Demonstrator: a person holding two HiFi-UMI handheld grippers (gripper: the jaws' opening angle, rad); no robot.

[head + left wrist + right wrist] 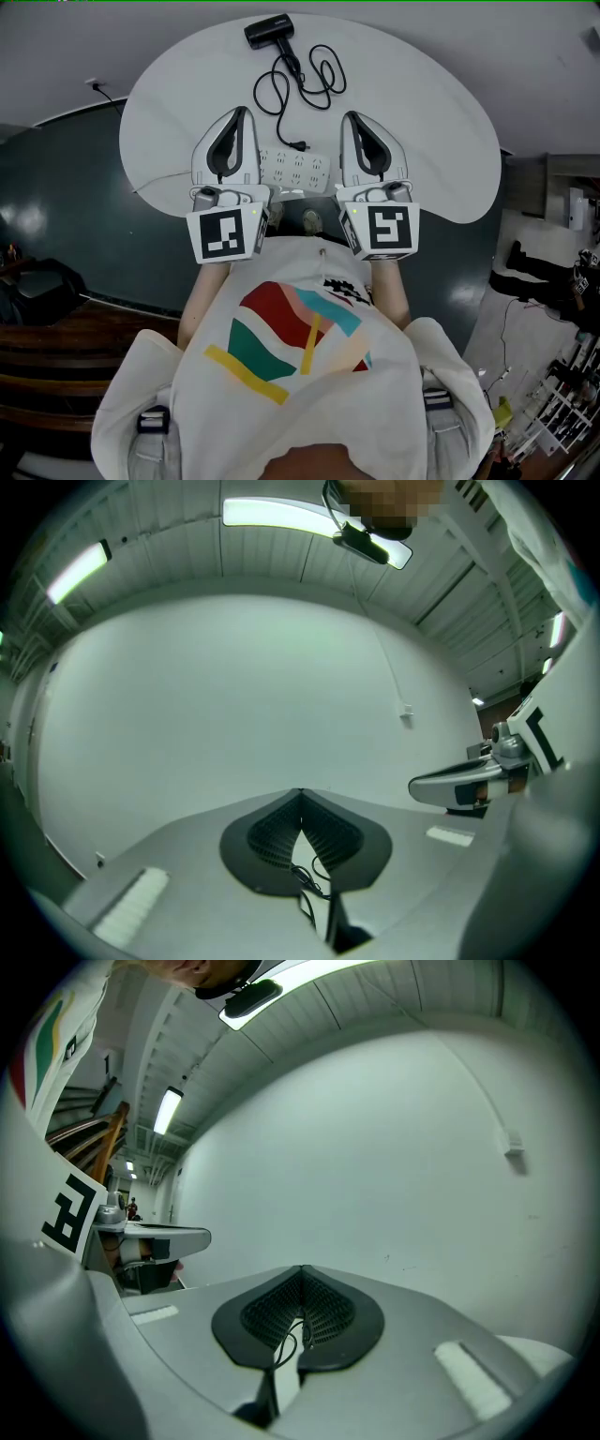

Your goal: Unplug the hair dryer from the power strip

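Table: white and round, it stood before you.
Left gripper: you held it level above the near side, jaws clenched on nothing.
Right gripper: you held it alongside, jaws pressed together, empty.
Power strip: white, it lay between your grippers.
Hair dryer: black, it lay at the far edge, well apart from both.
Cord: it looped from dryer to the strip's far edge.

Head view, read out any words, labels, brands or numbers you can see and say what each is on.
No text can be read.
Cube on the left gripper, cube on the right gripper: black square patterns, not letters.
Small black print on the shirt: too small to read.
No legible marking on the hair dryer or power strip.
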